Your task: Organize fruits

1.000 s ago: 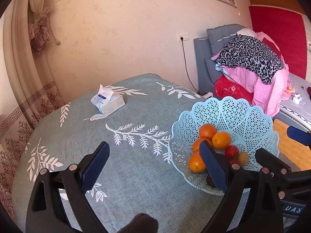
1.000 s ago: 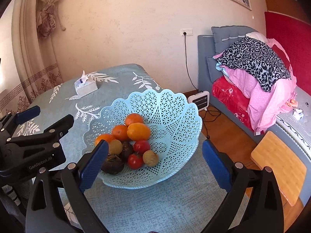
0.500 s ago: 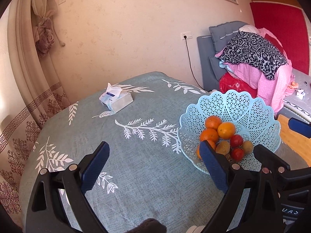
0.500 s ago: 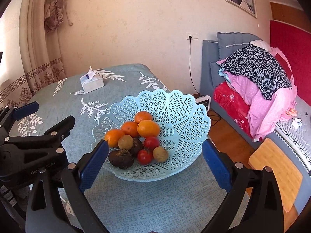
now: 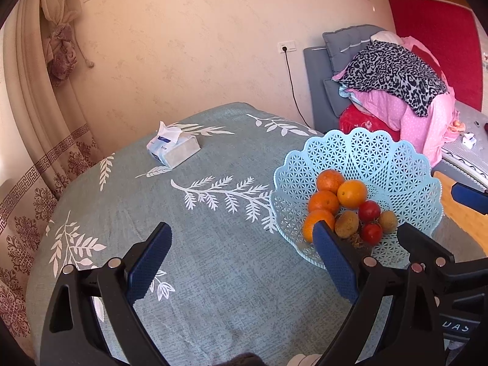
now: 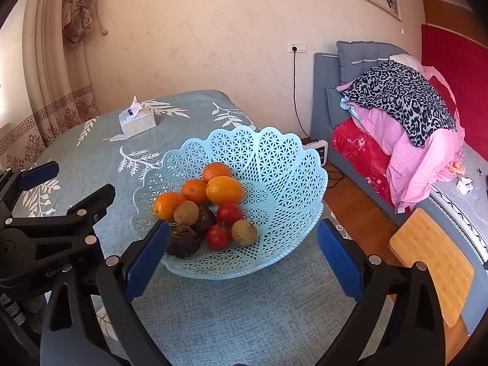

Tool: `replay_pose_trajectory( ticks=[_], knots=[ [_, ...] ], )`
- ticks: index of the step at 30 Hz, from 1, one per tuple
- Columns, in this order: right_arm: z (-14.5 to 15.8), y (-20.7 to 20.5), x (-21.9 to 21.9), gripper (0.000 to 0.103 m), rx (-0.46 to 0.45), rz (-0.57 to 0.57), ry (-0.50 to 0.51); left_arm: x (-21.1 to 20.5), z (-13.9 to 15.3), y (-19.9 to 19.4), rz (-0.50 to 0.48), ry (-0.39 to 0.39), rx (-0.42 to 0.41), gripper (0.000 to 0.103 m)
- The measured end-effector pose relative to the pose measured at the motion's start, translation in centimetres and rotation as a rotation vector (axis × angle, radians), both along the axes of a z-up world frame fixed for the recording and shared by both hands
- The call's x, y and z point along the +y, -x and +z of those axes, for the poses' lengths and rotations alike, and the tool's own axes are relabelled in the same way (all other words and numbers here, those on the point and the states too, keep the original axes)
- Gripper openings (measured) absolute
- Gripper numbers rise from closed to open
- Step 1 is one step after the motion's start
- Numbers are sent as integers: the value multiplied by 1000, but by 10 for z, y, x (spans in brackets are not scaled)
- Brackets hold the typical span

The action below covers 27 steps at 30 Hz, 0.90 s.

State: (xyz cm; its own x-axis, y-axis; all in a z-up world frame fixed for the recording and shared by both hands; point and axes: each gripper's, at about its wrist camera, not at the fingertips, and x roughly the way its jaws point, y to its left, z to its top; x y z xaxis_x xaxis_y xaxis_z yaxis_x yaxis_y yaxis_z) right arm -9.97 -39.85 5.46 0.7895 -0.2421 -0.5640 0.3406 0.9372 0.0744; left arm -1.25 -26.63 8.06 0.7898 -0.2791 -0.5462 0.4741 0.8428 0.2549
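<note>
The fruit basket (image 6: 268,164), pale blue lattice plastic, sits at centre frame in the right wrist view and at right of centre in the left wrist view (image 5: 393,164), on the table with its leaf-print cloth (image 5: 213,244). It holds oranges (image 6: 224,189), two tomatoes (image 6: 229,213), small brown fruits (image 6: 244,232) and two dark, rough fruits (image 6: 183,241). Only the right wrist view shows the dark fruits in full; in the left wrist view the finger (image 5: 334,262) covers that part of the basket. Only the right wrist view shows the heater (image 6: 315,146) on the floor behind the basket.

Left gripper (image 5: 241,262): jaws spread wide, holding nothing. Right gripper (image 6: 242,257): jaws spread wide, holding nothing, the basket framed between its fingers without contact.

The tissue box (image 5: 174,151) lies at upper left of centre in the left wrist view.

Compared with one second ago, the basket sits higher and farther off in both views; both grippers have drawn back, jaws unchanged.
</note>
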Motion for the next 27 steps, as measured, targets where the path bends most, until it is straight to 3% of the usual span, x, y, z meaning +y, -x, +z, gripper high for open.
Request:
replay_pose_trajectory(
  ticks=[17,27],
  knots=[
    [-2,-1,-3,98,9,-10,-1,-4,0,2,-8,-14,-16,93],
    [-4,0,-2,98,9,1,-11,0,-1,-1,10,-15,15,93]
  ],
)
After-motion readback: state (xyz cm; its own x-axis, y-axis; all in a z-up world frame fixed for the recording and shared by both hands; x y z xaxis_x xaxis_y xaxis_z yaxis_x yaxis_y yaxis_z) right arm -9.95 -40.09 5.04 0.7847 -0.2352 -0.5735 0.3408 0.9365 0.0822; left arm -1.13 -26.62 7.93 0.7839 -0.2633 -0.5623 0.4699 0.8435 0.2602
